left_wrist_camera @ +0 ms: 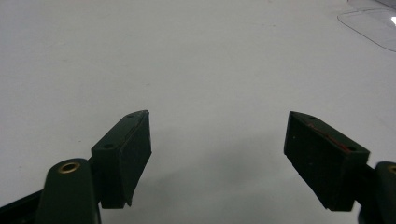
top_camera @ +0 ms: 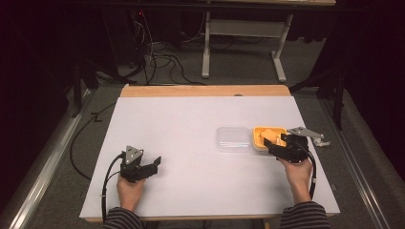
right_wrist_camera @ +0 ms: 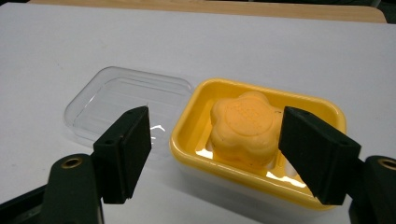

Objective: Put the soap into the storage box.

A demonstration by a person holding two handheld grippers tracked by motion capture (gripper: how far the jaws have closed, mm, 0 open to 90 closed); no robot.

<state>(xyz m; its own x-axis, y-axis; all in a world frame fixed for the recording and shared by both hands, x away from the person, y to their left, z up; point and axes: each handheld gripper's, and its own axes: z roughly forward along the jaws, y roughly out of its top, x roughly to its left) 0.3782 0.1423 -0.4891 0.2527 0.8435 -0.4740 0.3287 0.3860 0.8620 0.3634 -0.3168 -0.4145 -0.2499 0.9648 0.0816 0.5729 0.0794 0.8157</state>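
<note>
right gripper: my jaws apart, nothing gripped, soap in yellow dish mid-frame
left gripper: jaws wide over bare counter
clear lid: left of dish

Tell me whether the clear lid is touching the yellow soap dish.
Cannot tell. In the right gripper view the clear lid lies right beside the yellow soap dish, with no plain gap or contact.

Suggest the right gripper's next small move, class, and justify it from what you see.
Probably ease the right gripper forward and down around the soap: its jaws stand open just short of the yellow dish, the lid lies off beside it, and nothing is gripped.
</note>
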